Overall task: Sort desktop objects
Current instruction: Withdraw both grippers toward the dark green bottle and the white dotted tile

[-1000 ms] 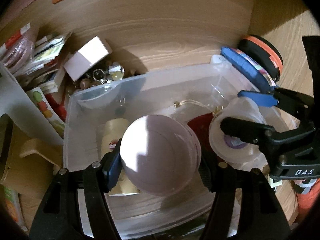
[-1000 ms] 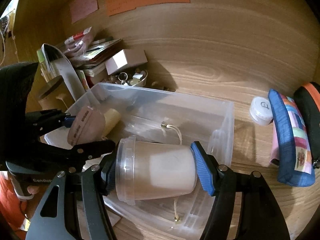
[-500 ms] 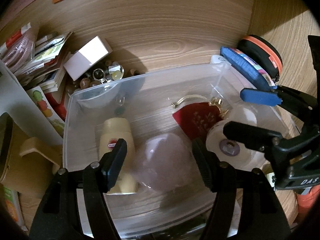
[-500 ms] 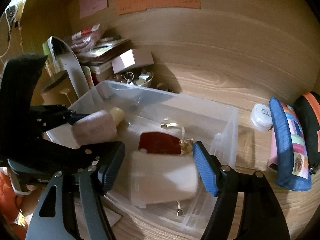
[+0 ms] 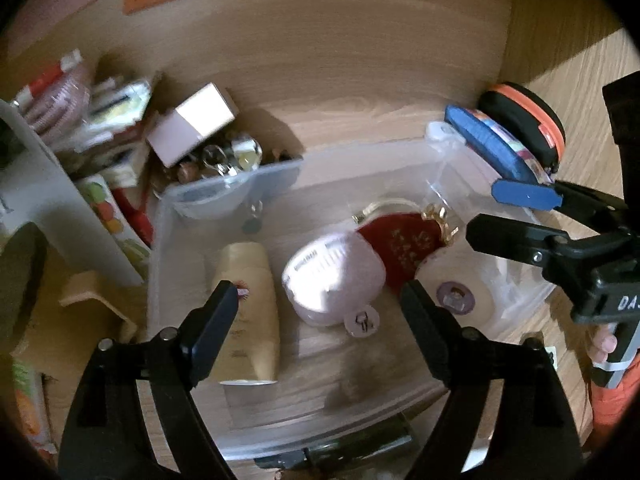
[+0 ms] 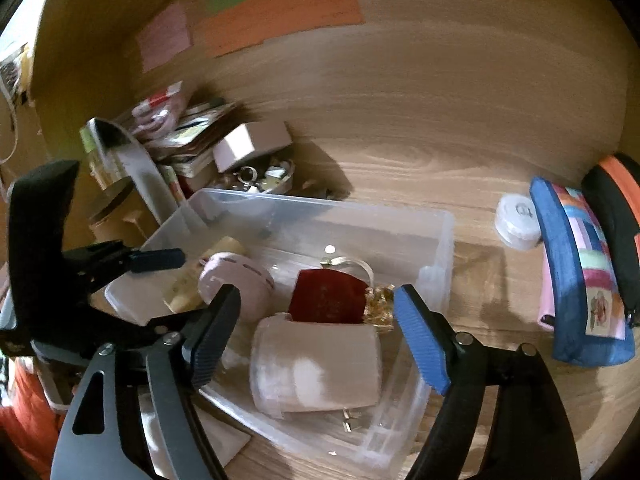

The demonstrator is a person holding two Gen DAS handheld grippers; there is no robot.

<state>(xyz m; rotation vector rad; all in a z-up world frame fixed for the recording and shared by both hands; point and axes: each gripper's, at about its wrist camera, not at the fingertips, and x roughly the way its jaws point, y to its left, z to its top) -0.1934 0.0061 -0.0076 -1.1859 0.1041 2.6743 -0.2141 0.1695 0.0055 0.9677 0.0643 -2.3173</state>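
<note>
Hovering over clear bin [image 5: 224, 200], both grippers empty. Left gripper [image 5: 318, 298]: jaws spread wide, nothing betw. them; pink round jar [image 5: 334, 280] lies on its side on bin floor just ahead of the gap, near bin centre. Right gripper [image 6: 316, 328]: jaws likewise apart, not touching anything; frosted tub [image 6: 316, 364] lies on its side at bin's near-right corner, under the gap.

Other bin contents: cream tube [image 5: 248, 304] flat along left wall, beside pink jar; red pouch [image 6: 328, 296] w/ gold trim towards right wall, tub's edge overlapping it in right wrist view. Contact jar/pouch: cannot tell, blur.

Judgement: both items look released into bin, lying as they fell, since round bodies settle on their sides. Wide jaws suit clearing the walls on the way out.

Still outside bin on desk: white cap jar [image 6: 516, 220], blue patchwork case [image 6: 576, 268], black/orange case [image 6: 616, 208], all off bin's right wall, near each other. Likely next picks. Small pink box [image 5: 192, 128] + clutter pile at bin's far-left corner.

Risk: jar may roll if bin gets nudged.
</note>
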